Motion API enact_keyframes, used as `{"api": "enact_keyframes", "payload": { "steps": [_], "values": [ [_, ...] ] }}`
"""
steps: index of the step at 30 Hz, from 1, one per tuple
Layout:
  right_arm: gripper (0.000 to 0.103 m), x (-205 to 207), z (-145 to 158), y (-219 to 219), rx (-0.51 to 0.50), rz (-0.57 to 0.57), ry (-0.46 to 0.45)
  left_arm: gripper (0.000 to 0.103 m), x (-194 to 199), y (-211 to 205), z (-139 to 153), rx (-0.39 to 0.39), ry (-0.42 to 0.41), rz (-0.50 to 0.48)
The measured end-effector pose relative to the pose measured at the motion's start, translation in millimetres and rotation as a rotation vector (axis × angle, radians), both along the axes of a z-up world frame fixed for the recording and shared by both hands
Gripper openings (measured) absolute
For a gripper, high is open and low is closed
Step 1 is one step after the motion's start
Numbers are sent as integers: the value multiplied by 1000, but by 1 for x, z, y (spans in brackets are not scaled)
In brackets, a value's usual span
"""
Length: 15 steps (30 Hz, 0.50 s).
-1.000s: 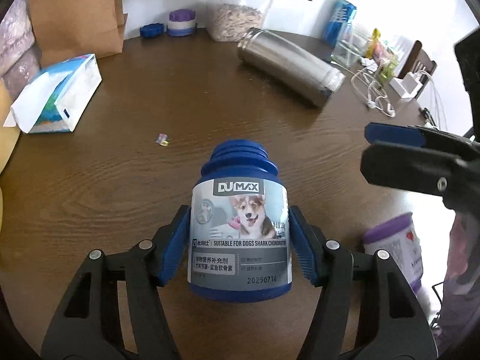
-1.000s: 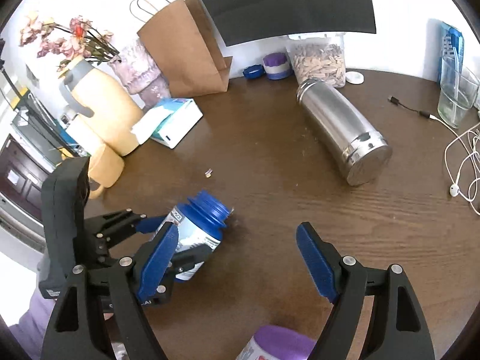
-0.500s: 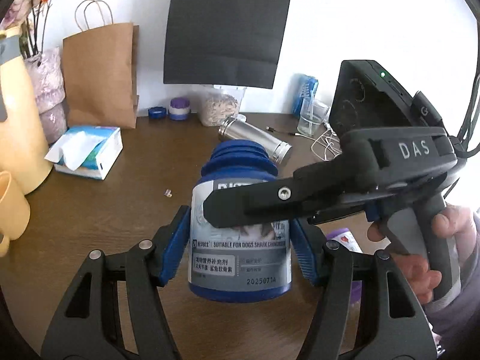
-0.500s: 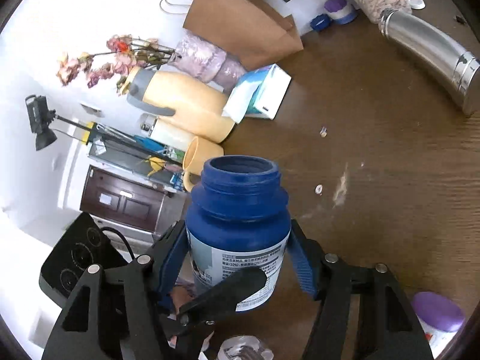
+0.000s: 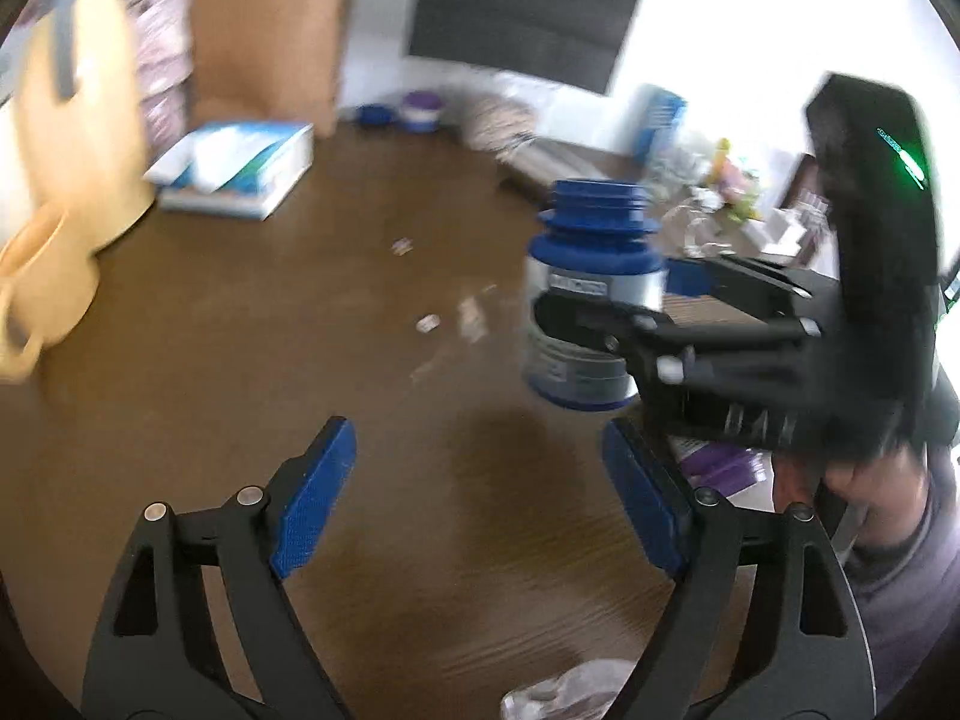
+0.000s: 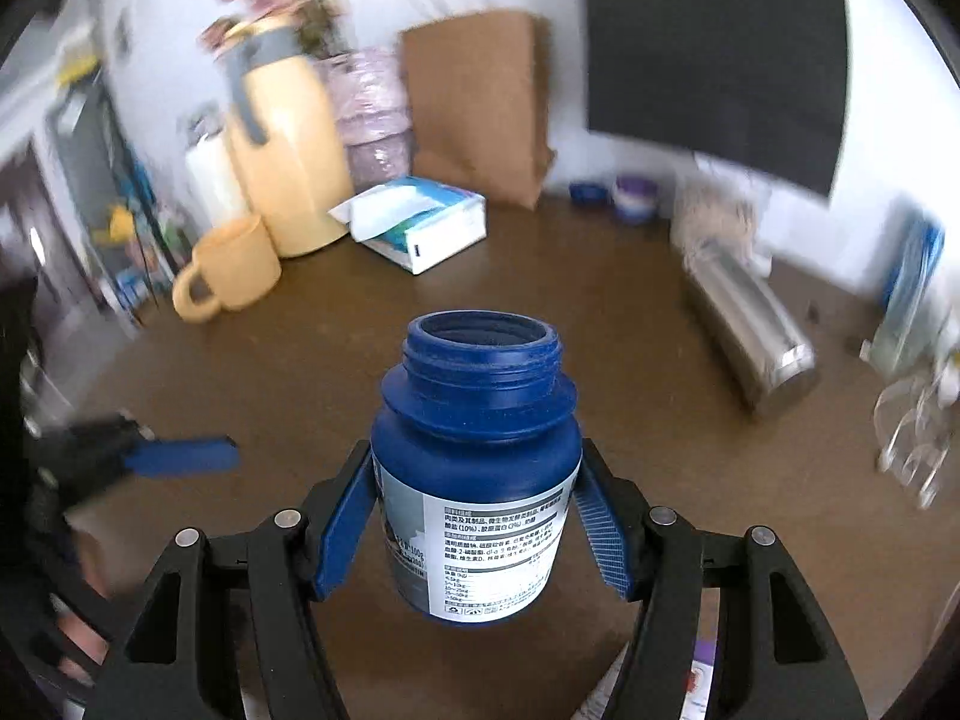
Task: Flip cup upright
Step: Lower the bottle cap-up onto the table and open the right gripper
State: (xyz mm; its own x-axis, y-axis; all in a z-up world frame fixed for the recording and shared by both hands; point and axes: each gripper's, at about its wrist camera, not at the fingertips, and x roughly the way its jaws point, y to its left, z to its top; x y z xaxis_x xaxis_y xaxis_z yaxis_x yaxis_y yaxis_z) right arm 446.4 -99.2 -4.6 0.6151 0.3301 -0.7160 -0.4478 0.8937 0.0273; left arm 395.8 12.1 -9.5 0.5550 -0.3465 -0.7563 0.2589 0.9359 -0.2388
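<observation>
The cup is an open blue bottle with a grey-white label [image 6: 477,480], with no lid. My right gripper [image 6: 474,522] is shut on its body and holds it upright, mouth up, above the brown table [image 6: 336,360]. In the left wrist view the bottle [image 5: 591,300] hangs in the right gripper [image 5: 630,312] at the right. My left gripper [image 5: 477,504] is open and empty, below and left of the bottle. The left gripper also shows at the left edge of the right wrist view [image 6: 180,456]. Both views are motion-blurred.
A steel flask [image 6: 750,330] lies on its side at the right. A yellow mug [image 6: 231,270], yellow jug [image 6: 282,138], tissue box [image 6: 420,222] and paper bag [image 6: 477,108] stand at the back left. Glassware [image 6: 912,426] is at the far right. Small scraps [image 5: 429,324] lie on the table.
My left gripper has let go of the bottle, opened and drawn back. My right gripper now holds the bottle alone and has turned it upright.
</observation>
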Motion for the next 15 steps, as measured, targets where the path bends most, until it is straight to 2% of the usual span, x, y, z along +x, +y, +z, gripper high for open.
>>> {"api": "enact_keyframes", "payload": {
  "steps": [4,6,10,15],
  "values": [
    [69,-8,-12,8,10,-7,-35,81,-9,-1,-10,101,17,54],
    [69,-12,-17,8,8,-19,-41,81,-12,-2,-14,113,28,51],
    [70,-12,-25,6,52,4,27,81,-18,1,-21,116,38,69],
    [69,-11,-24,14,74,54,12,91,-17,1,-26,116,36,109]
  ]
}}
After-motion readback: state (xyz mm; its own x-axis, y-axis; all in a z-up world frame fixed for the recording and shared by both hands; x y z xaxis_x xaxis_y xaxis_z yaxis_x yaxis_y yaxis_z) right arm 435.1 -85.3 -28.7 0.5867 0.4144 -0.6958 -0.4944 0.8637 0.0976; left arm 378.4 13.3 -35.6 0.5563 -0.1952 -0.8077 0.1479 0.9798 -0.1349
